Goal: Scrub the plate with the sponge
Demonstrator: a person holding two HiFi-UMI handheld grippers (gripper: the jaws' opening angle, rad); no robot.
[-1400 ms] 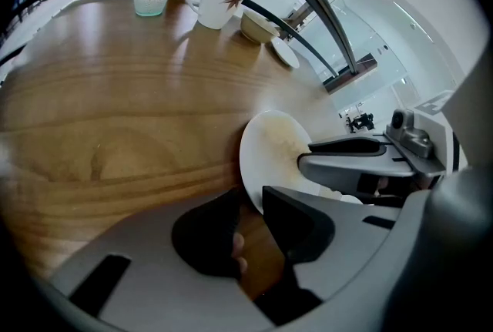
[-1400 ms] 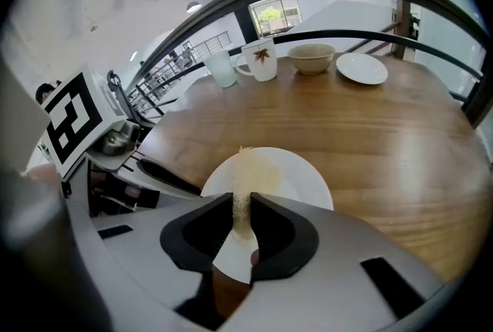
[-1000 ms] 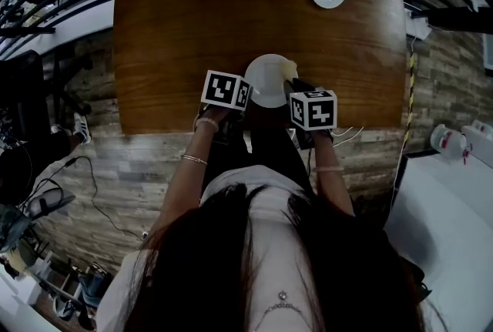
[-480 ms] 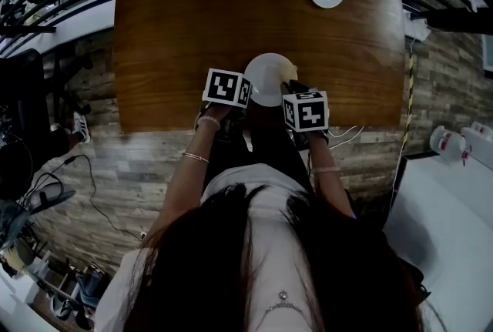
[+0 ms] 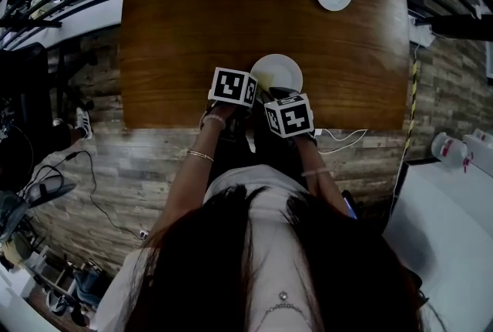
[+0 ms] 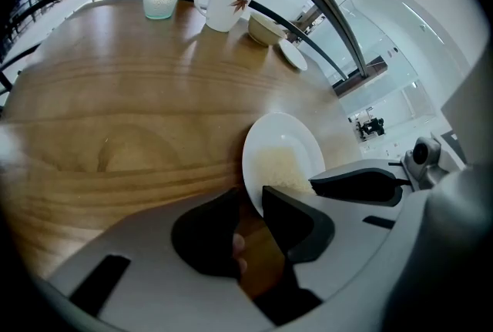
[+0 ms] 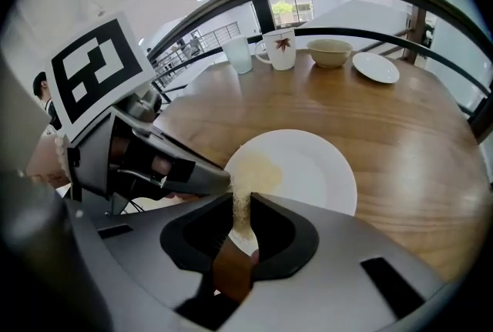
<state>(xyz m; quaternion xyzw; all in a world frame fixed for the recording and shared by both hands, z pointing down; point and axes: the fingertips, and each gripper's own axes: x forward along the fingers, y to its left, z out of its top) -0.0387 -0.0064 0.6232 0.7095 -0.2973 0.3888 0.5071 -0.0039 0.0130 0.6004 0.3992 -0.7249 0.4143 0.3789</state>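
While the left claw (image 6: 253, 199) clamps the plate (image 6: 285, 142) by its near rim on the worktop (image 6: 115, 115), the right claw (image 7: 243, 203) is pinched narrow on the sponge (image 7: 250, 172) (its tip lies on the plate just ahead); we should press it flat and sweep across gently.

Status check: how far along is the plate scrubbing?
Done: the left gripper clamps the plate by its near rim, and the right gripper grips the sponge. In hand: the sponge rests on the plate's left part. Left: working it across the bare right part; cleanliness cannot be judged.
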